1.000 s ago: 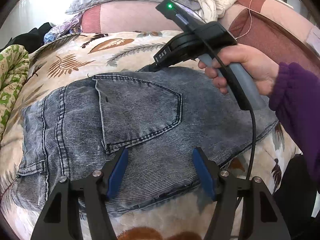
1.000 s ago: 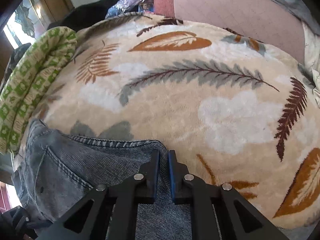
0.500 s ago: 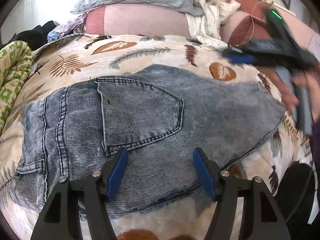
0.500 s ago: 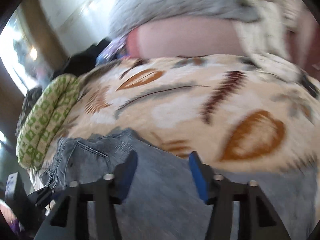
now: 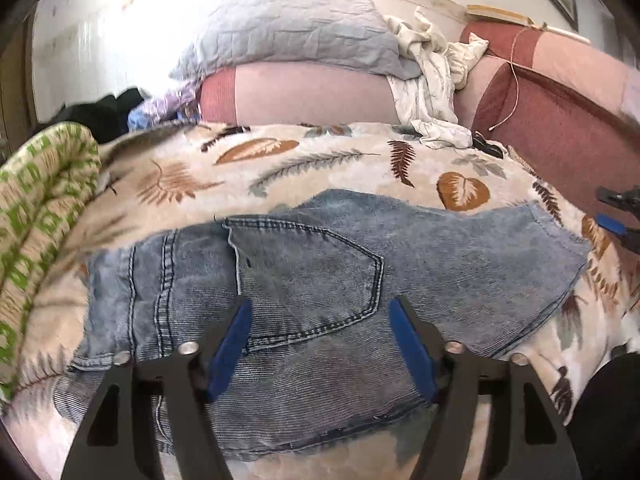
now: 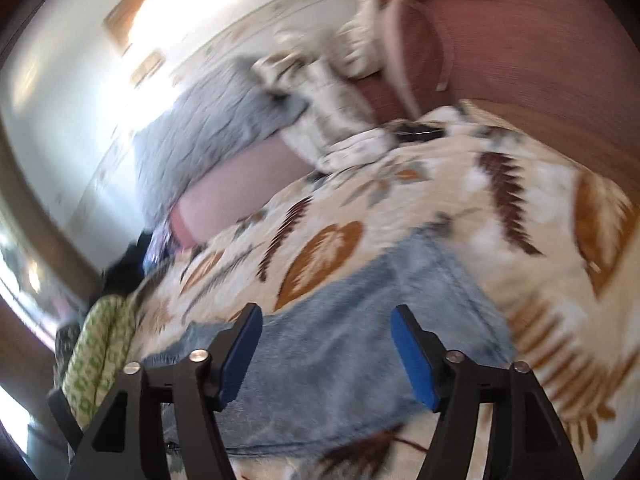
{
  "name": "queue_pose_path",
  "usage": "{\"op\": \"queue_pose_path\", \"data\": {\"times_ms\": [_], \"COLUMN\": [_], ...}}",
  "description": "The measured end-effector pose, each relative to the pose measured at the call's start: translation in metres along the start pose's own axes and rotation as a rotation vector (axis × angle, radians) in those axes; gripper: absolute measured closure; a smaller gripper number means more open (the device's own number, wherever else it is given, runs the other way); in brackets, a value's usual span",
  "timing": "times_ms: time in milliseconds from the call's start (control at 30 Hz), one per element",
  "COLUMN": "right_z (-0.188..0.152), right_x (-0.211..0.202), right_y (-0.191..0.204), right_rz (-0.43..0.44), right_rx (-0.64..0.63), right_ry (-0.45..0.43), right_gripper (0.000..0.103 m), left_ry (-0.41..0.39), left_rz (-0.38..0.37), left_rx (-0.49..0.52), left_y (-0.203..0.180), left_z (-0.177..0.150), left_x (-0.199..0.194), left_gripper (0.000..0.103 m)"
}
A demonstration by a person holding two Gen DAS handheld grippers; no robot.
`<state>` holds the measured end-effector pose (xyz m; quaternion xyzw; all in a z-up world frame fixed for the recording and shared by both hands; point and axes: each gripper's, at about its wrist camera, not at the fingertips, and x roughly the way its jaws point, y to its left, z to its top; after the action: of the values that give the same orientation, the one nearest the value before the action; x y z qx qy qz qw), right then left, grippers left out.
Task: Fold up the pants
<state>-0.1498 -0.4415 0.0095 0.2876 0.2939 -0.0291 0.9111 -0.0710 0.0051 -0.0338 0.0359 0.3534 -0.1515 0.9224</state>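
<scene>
- Two grippers hang over one pair of jeans (image 5: pixel 304 280), which lies folded on a leaf-print blanket (image 5: pixel 352 172) covering the bed.
- Left gripper (image 5: pixel 320 344): jaws stand wide apart and have just been opening further; the denim lies below the gap, but the blue pads (image 5: pixel 230 344) press on nothing.
- Right gripper (image 6: pixel 326 354): jaws have just been opening from a near-closed stand and are now wide, with nothing caught between them; only cloth shows beneath (this view is blurred).
- Jeans: back pocket (image 5: pixel 308 276) faces up near the left gripper, and the cut hem end reaches toward the right edge of the left view, where one blue tip of the right gripper shows.
- Beside the jeans: a green-patterned quilt (image 5: pixel 40 216) bunched at the left.
- Behind the blanket: a grey pillow (image 5: pixel 296 32) on a pink cushion (image 5: pixel 312 96), with a crumpled white cloth (image 5: pixel 432 80) next to them.
</scene>
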Motion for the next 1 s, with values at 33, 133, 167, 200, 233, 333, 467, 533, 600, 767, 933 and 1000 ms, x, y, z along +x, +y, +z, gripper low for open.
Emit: {"op": "queue_pose_path", "data": {"times_ms": [33, 133, 167, 200, 233, 333, 467, 533, 600, 767, 933, 1000], "right_z": [-0.003, -0.007, -0.007, -0.007, -0.007, -0.008, -0.008, -0.008, -0.01, -0.019, -0.019, -0.02], "right_x": [-0.004, -0.009, -0.009, -0.01, -0.011, -0.013, -0.012, -0.013, -0.013, -0.012, -0.007, -0.003], "right_y": [-0.008, -0.041, -0.048, -0.056, -0.062, -0.079, -0.093, -0.094, -0.097, -0.11, -0.101, -0.1], "right_rz": [0.001, 0.046, 0.049, 0.043, 0.03, 0.006, -0.067, -0.043, -0.016, 0.103, 0.093, 0.085], "right_rx": [0.024, 0.168, 0.199, 0.223, 0.234, 0.269, 0.28, 0.282, 0.294, 0.429, 0.394, 0.388], "right_ry": [-0.013, -0.021, -0.021, -0.03, -0.038, -0.042, -0.039, -0.048, -0.038, -0.009, 0.02, 0.038], "right_gripper": [0.031, 0.03, 0.03, 0.03, 0.03, 0.03, 0.03, 0.03, 0.03, 0.03, 0.03, 0.03], "left_ry": [0.0, 0.028, 0.039, 0.051, 0.06, 0.091, 0.098, 0.083, 0.073, 0.099, 0.159, 0.197], "left_rz": [0.006, 0.027, 0.032, 0.036, 0.036, 0.044, 0.03, 0.016, 0.008, -0.067, -0.091, -0.074], "left_rx": [0.009, 0.046, 0.053, 0.059, 0.062, 0.066, 0.015, -0.008, -0.043, -0.082, -0.077, -0.069], "left_y": [-0.001, -0.007, -0.009, -0.01, -0.012, -0.015, -0.015, -0.014, -0.016, -0.041, -0.08, -0.095], "left_z": [-0.001, -0.004, -0.006, -0.007, -0.009, -0.013, -0.013, -0.011, -0.01, 0.01, 0.042, 0.052], "left_x": [0.0, 0.006, 0.008, 0.01, 0.012, 0.019, 0.021, 0.017, 0.01, 0.009, 0.022, 0.028], "left_gripper": [0.025, 0.025, 0.025, 0.025, 0.025, 0.025, 0.025, 0.025, 0.025, 0.025, 0.025, 0.025]}}
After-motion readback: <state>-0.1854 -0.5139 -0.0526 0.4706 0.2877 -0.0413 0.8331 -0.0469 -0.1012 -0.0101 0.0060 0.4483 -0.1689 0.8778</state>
